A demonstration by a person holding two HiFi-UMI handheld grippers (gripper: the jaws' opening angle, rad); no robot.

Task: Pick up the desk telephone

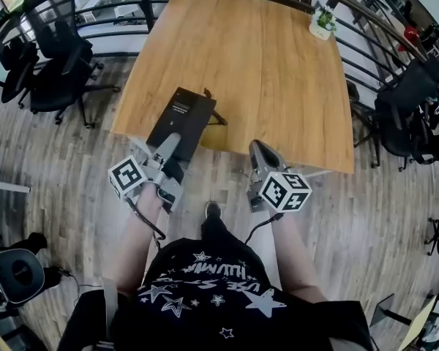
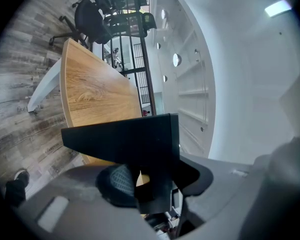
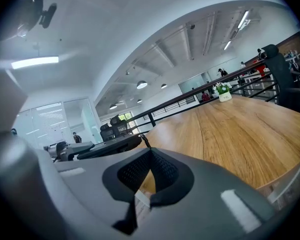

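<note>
A person stands at the near edge of a wooden table (image 1: 278, 72), seen from above, with a handheld claw in each hand. The left claw (image 1: 168, 148) is pinching the desk telephone (image 1: 181, 117), a flat black slab with a short cord at its far end. In the left gripper view the slab's near edge sits squarely between the jaws of the left claw (image 2: 140, 180), with the pads pressed on it from both sides. The telephone reaches straight out ahead of that claw, its far part over the table's near edge and its near part past the edge, over the wood-plank floor (image 1: 66, 167). The right claw (image 1: 257, 148) is level with the left one and well apart from it on the right. Its jaws are pressed together on nothing, and the right gripper view shows only the bare tabletop beyond the right claw (image 3: 149, 171). In that same view the telephone (image 3: 110, 145) lies off to that claw's left, roughly at tabletop height. As for progress, the grip looks made, so the reaching and closing seem done. Whether the telephone is fully clear of the tabletop cannot be told, since it may be resting on the edge or just off it. If it is not, a clean lift remains. A small potted plant (image 1: 323, 22) stands at the far side of the table, well beyond both claws, and black office chairs (image 1: 55, 57) stand far off to the left claw's left.
</note>
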